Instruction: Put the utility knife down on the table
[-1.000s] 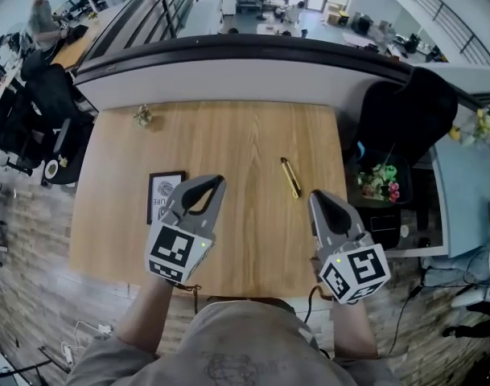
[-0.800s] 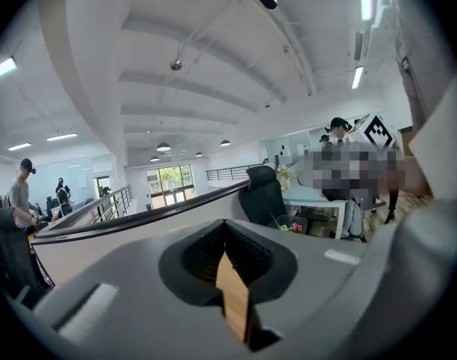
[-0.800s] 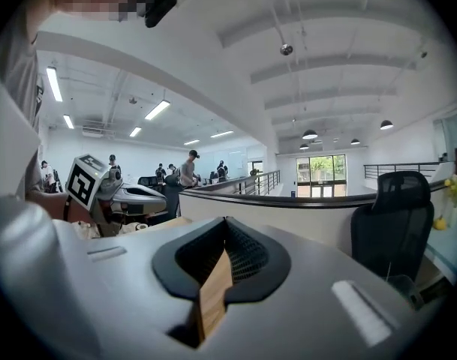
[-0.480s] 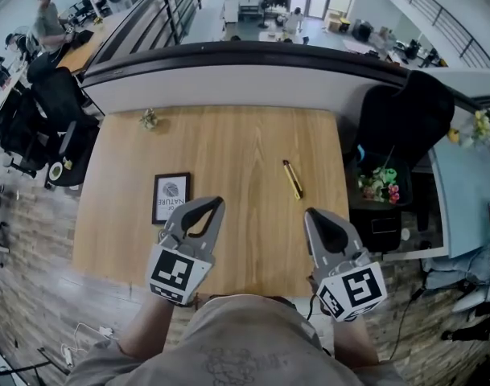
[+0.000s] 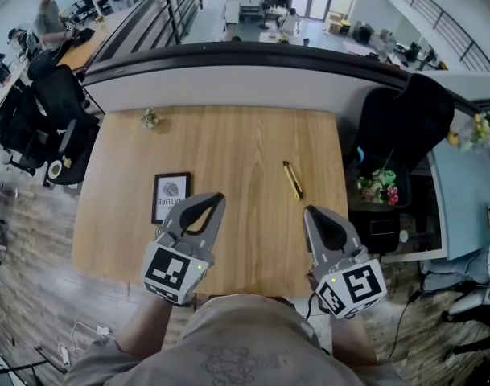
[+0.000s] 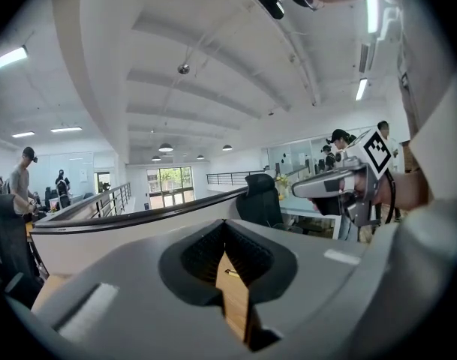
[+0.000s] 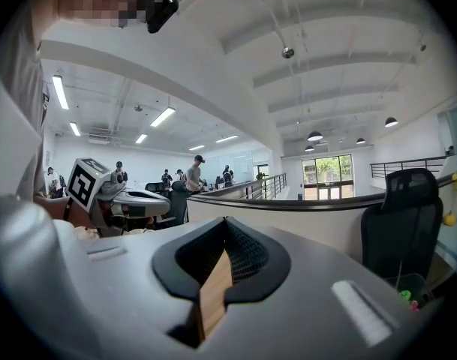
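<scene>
The yellow utility knife (image 5: 291,179) lies flat on the wooden table (image 5: 236,143), right of its middle, with nothing touching it. My left gripper (image 5: 216,199) hovers over the near left part of the table, shut and empty. My right gripper (image 5: 309,212) hovers near the front right edge, also shut and empty, a little short of the knife. In the left gripper view the jaws (image 6: 226,235) meet, and the knife (image 6: 231,273) shows as a small yellow sliver through the slit. In the right gripper view the jaws (image 7: 226,231) are closed with only table wood behind them.
A framed picture (image 5: 170,197) lies on the table just beyond the left gripper. A small ornament (image 5: 150,118) stands at the far left corner. A black office chair (image 5: 405,111) and a bin of colourful items (image 5: 377,185) stand right of the table. A railing wall runs behind.
Both grippers have drawn back a little toward the table's front edge. The knife has stayed where it lies.
</scene>
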{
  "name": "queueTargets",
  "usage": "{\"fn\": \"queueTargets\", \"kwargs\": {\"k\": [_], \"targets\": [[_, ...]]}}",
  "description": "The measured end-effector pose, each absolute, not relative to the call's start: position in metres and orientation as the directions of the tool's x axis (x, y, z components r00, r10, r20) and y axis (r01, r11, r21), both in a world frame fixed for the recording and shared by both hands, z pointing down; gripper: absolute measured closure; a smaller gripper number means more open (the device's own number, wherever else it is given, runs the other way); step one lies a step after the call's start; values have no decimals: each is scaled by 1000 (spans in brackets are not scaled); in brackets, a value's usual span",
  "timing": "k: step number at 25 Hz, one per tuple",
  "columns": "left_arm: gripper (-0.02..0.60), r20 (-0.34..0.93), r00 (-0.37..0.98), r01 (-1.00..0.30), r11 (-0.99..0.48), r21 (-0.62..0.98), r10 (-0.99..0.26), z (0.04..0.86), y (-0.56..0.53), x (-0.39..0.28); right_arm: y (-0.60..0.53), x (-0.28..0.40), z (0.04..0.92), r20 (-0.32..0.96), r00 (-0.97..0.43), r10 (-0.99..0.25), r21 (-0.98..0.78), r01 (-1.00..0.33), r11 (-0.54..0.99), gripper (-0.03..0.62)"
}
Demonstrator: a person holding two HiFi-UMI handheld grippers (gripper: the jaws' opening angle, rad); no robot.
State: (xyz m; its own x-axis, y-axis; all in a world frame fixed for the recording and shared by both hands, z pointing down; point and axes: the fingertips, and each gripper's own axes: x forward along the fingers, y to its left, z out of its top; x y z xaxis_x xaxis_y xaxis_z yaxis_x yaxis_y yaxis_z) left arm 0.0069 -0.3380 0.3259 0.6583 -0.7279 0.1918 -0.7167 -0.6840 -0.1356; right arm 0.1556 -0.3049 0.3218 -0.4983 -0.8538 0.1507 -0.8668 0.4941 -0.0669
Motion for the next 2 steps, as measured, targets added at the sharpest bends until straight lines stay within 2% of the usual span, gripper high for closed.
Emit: {"fn": "queueTargets", "kwargs": {"k": [2], "targets": [[581,189,659,-717,-684,-131,-728,325,-339,7,-306,155,323,151,-499,-853,-68,-866,495,583]]}}
